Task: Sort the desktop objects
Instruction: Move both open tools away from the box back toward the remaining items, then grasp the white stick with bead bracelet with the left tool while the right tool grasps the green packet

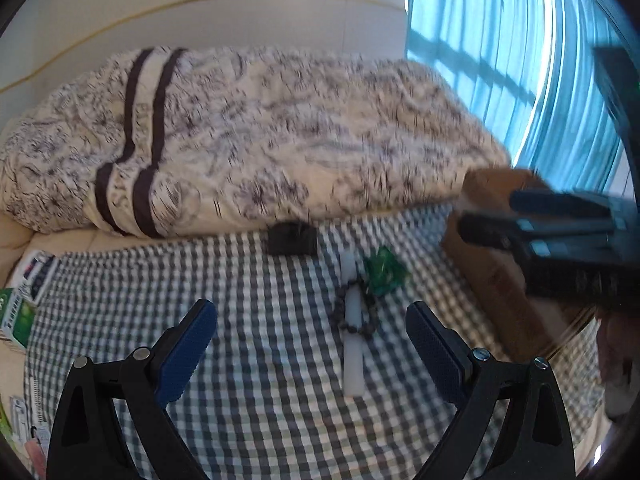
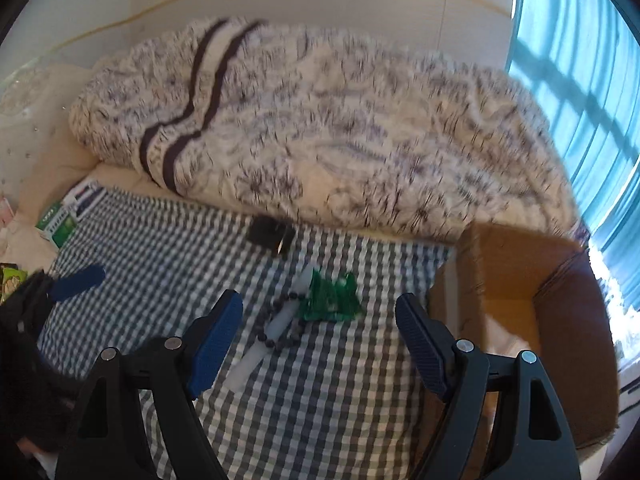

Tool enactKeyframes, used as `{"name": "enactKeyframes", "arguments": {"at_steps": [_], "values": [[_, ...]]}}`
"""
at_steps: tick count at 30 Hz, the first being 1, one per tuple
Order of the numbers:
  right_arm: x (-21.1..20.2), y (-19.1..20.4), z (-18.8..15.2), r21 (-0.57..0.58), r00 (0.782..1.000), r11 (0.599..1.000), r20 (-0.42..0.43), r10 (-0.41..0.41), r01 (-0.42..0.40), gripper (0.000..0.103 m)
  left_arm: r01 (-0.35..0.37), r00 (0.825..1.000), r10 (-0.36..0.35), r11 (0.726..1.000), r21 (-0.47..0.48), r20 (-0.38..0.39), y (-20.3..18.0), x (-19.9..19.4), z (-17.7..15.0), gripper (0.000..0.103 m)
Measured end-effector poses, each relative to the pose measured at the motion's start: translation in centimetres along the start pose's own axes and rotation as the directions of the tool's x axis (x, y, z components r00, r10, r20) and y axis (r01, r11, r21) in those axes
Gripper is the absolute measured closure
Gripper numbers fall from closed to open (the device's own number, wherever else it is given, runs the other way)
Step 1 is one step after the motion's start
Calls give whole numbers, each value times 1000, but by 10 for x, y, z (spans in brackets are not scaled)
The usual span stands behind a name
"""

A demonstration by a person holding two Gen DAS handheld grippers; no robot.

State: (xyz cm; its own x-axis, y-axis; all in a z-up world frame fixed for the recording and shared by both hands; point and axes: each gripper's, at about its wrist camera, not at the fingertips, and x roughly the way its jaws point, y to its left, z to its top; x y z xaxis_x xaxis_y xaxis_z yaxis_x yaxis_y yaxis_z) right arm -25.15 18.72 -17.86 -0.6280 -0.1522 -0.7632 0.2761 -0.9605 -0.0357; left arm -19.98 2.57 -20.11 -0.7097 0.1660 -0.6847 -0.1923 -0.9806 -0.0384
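Where right wrist reaches: box interior (image 2: pixel 508 280).

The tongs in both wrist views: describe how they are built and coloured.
The left tongs and right tongs match: black plastic frames with triangular cut-outs, silver round screw heads at the joints, and two flat fingers faced with blue ridged pads. No cables or printed markings show. A dark sleeve appears behind the left tongs.
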Motion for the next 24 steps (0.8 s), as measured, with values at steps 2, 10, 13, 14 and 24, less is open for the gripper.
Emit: {"name": "enactKeyframes", "arguments": {"at_steps": [2,10,13,14,24], "values": [[27,-4,1,10,996,1000,-86,17,-16,24,15,999,-15,1000,6,-33,-2,15,-9,5],[110,-24,2,125,967,992,-246,62,-31,24,52,992,-52,999,-1,-115,-4,60,-28,5],[132,-27,2,143,963,989,-260,69,-32,24,58,989,-56,998,7,-138,-8,74,-33,5],[136,-28,3,147,964,988,-255,73,-36,24,59,987,-57,998,14,-148,-10,79,-35,5],[177,-34,-3,143,971,989,-238,9,26,24,98,971,-92,995,18,-221,-27,130,-54,29]]}}
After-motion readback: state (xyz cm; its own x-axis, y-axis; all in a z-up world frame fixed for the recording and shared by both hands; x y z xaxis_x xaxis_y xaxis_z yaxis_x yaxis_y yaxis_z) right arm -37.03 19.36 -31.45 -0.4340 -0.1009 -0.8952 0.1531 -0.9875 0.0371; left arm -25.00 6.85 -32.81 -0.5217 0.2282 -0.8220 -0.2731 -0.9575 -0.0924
